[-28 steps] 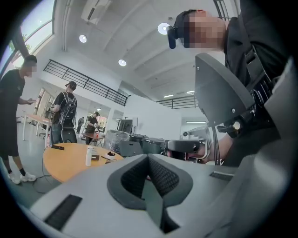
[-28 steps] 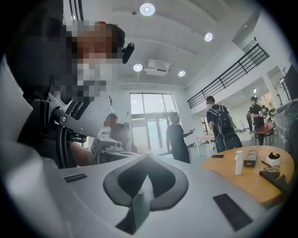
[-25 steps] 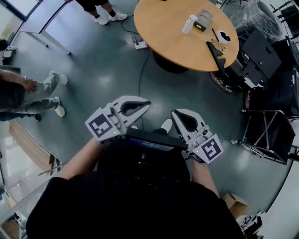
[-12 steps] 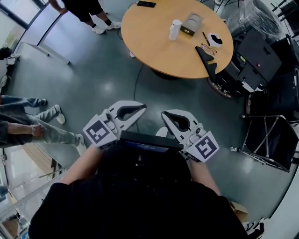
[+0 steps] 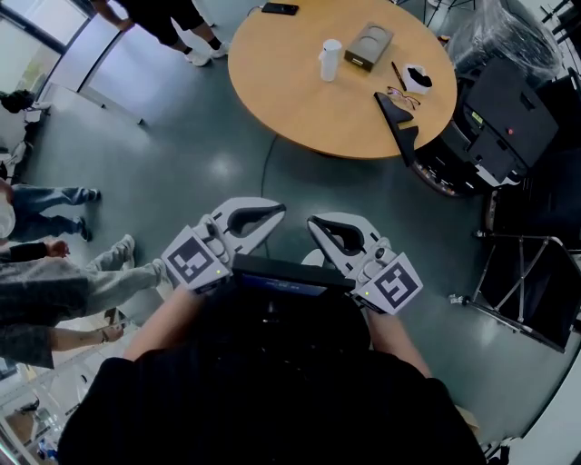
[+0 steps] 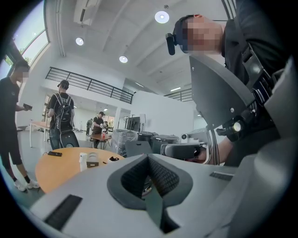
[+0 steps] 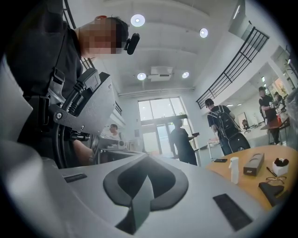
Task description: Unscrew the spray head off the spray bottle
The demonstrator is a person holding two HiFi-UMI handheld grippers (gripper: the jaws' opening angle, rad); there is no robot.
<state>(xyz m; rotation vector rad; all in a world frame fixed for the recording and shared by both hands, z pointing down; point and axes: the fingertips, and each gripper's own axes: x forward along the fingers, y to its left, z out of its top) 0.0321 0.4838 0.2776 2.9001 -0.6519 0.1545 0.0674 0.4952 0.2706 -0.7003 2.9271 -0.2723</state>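
Observation:
A small white spray bottle [image 5: 330,60] stands upright on the round wooden table [image 5: 300,109], far ahead of me. It also shows as a small white bottle [image 6: 83,161] in the left gripper view and as a bottle [image 7: 233,169] at the right of the right gripper view. I hold both grippers close to my body, over the floor and well short of the table. My left gripper [image 5: 282,211] is shut and empty. The right gripper [image 5: 311,222] is shut and empty too. In each gripper view the jaws meet with nothing between them.
On the table lie a grey box [image 5: 368,45], a phone [image 5: 280,9], glasses [image 5: 402,93], a dark folded item [image 5: 399,120] and a small white-and-black object [image 5: 418,77]. People stand at the left [image 5: 45,281]. Black cases [image 5: 508,109] and a metal frame [image 5: 531,281] sit at the right.
The table and bottle have shifted left and look larger in the head view as I walk towards them. Both grippers keep their place before my body. The people at the left have shifted.

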